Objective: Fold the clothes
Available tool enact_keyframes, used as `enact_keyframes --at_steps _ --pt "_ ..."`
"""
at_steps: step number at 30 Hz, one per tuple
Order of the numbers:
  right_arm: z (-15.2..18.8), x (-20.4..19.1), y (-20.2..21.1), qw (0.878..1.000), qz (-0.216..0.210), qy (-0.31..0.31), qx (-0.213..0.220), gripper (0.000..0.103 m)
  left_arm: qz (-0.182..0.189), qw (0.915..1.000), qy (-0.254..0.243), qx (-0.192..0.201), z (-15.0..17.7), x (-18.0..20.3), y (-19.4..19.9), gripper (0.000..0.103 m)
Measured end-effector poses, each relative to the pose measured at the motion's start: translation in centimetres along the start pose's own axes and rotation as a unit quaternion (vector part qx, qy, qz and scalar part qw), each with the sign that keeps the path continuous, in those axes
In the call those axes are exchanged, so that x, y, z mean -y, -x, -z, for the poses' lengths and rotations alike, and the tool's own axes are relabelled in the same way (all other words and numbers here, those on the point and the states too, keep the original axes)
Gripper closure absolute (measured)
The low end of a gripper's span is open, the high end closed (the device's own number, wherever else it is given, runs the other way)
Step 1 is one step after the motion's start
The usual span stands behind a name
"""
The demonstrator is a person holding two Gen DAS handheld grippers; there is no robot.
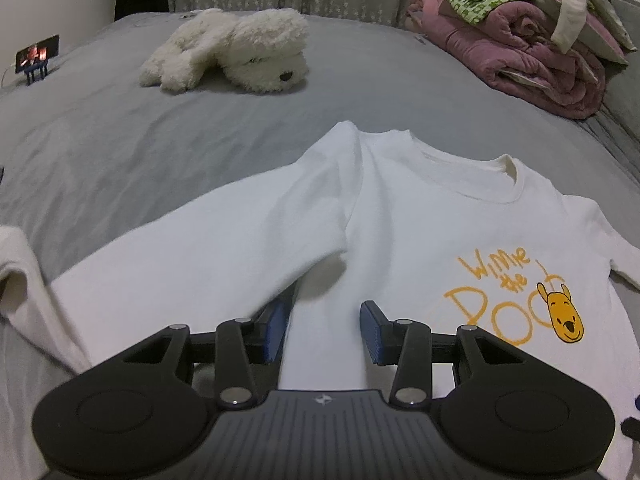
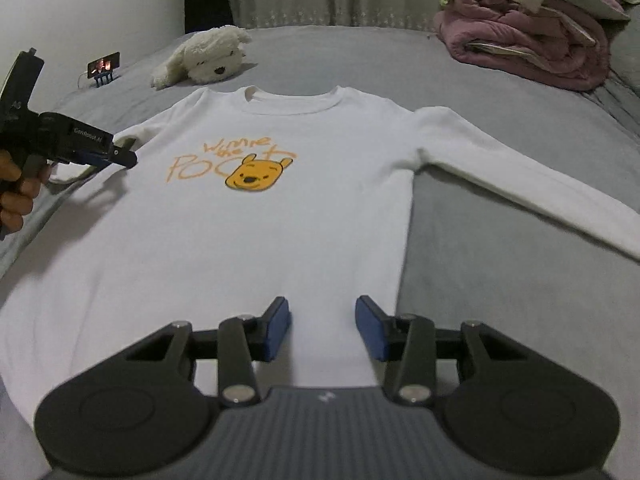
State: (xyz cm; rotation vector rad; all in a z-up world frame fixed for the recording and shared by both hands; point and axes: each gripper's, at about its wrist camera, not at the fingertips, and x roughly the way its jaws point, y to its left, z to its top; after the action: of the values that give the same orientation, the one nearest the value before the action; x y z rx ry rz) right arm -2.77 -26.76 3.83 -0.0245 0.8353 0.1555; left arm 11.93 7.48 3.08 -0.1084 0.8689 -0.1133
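Sweatshirt (image 1: 400, 216), white with an orange bear print, lay front-up on the grey bed (image 1: 120, 140). From the left wrist view, the left gripper (image 1: 324, 330) hung low over the garment's left side near the armpit, its blue-padded fingers (image 1: 372, 332) spread apart with nothing between them; the edge of the near sleeve (image 1: 180, 264) lay over the tip of the left pad. That sleeve ran out toward the left edge of the picture. Farther up the bed rested a white plush dog (image 1: 236, 52), a small phone on a blue stand (image 1: 37, 56) at the far left, and a heap of pink quilt and green-patterned cloth (image 1: 532, 48) at the far right.

From the right wrist view, the right gripper (image 2: 323, 328) sat over the lower hem area of the sweatshirt (image 2: 280, 220), fingers parted and grasping nothing. The other sleeve (image 2: 520, 184) stretched flat to the right across the bed (image 2: 500, 280). At the left edge a hand (image 2: 14, 192) held the left gripper (image 2: 128, 158) beside the garment's shoulder; whether its fingers were parted could not be told from this side. The plush dog (image 2: 208, 60) lay just beyond the collar.
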Motion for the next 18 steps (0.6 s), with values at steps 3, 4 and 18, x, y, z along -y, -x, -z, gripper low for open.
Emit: enact_keyframes --at_steps 3,4,18 --pt "1.0 -1.0 0.6 1.0 0.009 -0.004 0.005 0.065 -0.006 1.0 -0.007 0.002 0.4 0.1 0.5 0.062" --pt "1.3 -1.3 0.7 1.0 0.012 -0.004 0.006 0.065 -0.007 0.9999 -0.009 0.002 0.5 0.2 0.6 0.062" --pt "4.1 -2.6 2.7 0.999 0.038 -0.02 0.018 0.063 -0.016 0.9991 -0.035 0.015 2.2 -0.6 3.8 0.063"
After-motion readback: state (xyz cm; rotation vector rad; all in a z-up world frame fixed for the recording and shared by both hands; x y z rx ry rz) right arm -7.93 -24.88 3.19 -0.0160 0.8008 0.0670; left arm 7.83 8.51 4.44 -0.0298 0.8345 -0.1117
